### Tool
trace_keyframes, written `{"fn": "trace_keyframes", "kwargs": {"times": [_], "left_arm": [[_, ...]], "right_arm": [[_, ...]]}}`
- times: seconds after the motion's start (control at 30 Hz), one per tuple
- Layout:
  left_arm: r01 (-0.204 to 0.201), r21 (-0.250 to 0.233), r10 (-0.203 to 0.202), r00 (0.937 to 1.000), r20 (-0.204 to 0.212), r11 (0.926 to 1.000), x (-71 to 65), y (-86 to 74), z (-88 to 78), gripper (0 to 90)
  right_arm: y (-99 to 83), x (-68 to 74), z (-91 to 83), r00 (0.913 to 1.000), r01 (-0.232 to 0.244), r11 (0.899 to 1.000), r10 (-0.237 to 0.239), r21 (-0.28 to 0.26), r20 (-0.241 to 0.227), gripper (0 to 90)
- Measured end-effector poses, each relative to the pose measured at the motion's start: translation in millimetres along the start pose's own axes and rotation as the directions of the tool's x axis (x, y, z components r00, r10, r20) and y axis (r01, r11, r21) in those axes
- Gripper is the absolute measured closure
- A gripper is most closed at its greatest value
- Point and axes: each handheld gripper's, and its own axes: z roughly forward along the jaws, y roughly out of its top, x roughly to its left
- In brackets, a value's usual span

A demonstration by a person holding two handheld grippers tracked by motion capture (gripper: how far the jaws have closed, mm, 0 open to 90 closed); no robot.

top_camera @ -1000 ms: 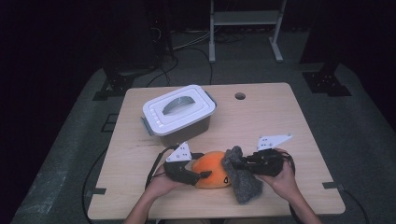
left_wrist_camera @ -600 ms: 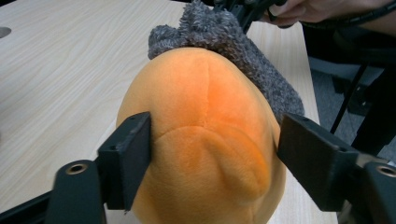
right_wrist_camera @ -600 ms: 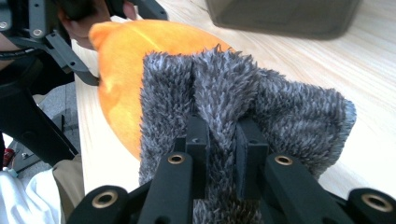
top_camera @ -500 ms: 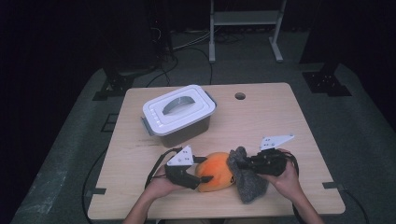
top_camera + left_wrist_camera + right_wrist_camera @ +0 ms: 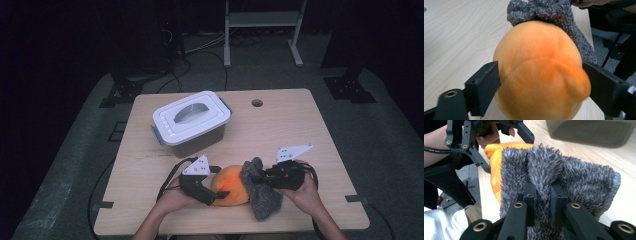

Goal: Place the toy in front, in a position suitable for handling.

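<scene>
An orange soft ball [image 5: 231, 184] lies on the table near its front edge, with a grey fuzzy cloth [image 5: 262, 200] draped against its right side. My left gripper [image 5: 220, 182] reaches in from the left. Its jaws have just been opening, and the orange ball [image 5: 539, 72] sits between them with both pads still touching its sides. My right gripper [image 5: 255, 177] comes from the right and is shut on a fold of the grey cloth [image 5: 574, 180]. In the right gripper view the orange ball [image 5: 495, 157] peeks out behind the cloth.
A grey plastic box with a white handled lid [image 5: 192, 122] stands behind the left hand, at the table's middle left. The wooden table [image 5: 300, 130] has a small round hole [image 5: 257, 103] near its far edge. Cables and a metal rack stand on the dark floor beyond.
The left gripper's jaws stand a little wider around the orange ball than before. Both hands keep their places, and the right grip on the cloth is unchanged.
</scene>
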Motion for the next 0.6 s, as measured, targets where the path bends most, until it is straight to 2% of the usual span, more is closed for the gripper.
{"fn": "trace_keyframes", "kwargs": {"times": [0.07, 0.17, 0.27, 0.37, 0.4, 0.47, 0.6], "left_arm": [[-0.029, -0.001, 0.029, 0.9996, 0.001, 0.9996, -2.2, 1.1, -0.5, 26.4], [-0.051, -0.006, 0.051, 0.9987, 0.001, 0.9987, -4.3, 1.9, -0.3, 33.0], [-0.084, -0.015, 0.084, 0.9964, 0.008, 0.9963, -7.6, 3.7, 2.2, 35.2], [-0.118, 0.0, 0.118, 0.993, 0.001, 0.993, -11.2, 6.5, 3.7, 35.4], [-0.116, -0.001, 0.116, 0.9932, 0.0, 0.9932, -11.4, 5.8, 3.3, 35.5], [-0.109, -0.007, 0.109, 0.994, 0.0, 0.994, -11.3, 4.4, 2.4, 36.1], [-0.109, -0.011, 0.109, 0.9941, -0.002, 0.994, -10.7, 5.2, 2.9, 36.4]], "right_arm": [[-1.5, -0.8, -2.3, 1.0, -0.004, 1.0, 0.004, 0.002, 0.001, 77.7], [4.6, 6.0, -6.7, 0.9992, 0.034, 0.999, -0.034, -0.013, 0.021, 77.8], [15.8, 17.4, -7.8, 0.9972, 0.074, 0.997, -0.074, -0.038, 0.011, 77.9], [24.7, 29.8, -2.2, 0.9925, 0.122, 0.992, -0.122, -0.023, 0.007, 77.7], [25.5, 32.2, -0.2, 0.9912, 0.131, 0.991, -0.131, -0.008, 0.016, 77.7], [24.1, 29.6, -0.1, 0.9917, 0.128, 0.992, -0.128, -0.002, 0.007, 77.7], [17.8, 20.0, -6.5, 0.9949, 0.095, 0.995, -0.096, 0.019, 0.033, 77.7]]}}
